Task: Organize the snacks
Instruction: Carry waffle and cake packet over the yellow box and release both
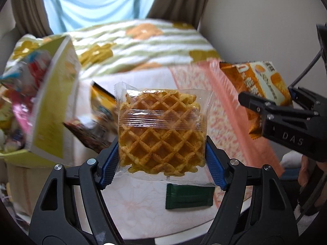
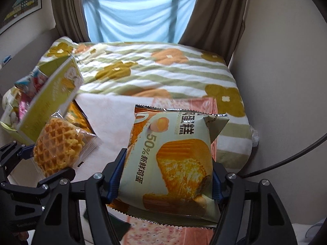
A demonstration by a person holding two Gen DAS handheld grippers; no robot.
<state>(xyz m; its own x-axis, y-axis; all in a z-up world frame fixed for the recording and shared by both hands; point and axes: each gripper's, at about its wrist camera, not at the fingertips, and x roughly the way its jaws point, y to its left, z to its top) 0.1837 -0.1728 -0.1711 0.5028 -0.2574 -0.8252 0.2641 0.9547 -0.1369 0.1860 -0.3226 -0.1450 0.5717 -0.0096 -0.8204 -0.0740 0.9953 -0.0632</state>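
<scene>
My left gripper [image 1: 162, 157] is shut on a clear-wrapped waffle [image 1: 161, 130] and holds it above the table; the waffle also shows in the right wrist view [image 2: 58, 145], with the left gripper [image 2: 47, 159] at the lower left. My right gripper [image 2: 165, 175] is shut on an egg cake packet [image 2: 173, 159], orange and pale green, held in the air; it shows at the right of the left wrist view [image 1: 259, 89] with the right gripper [image 1: 271, 106]. A yellow-green box [image 1: 55, 110] with several snack packets stands open at the left, also in the right wrist view [image 2: 51, 98].
A dark green packet [image 1: 189, 197] lies on the pale tablecloth [image 1: 134, 200] below the waffle. An orange packet [image 1: 102, 100] lies beside the box. A flowered striped blanket [image 2: 163, 71] covers the bed behind. A pink patterned cloth [image 1: 235, 122] lies at the right.
</scene>
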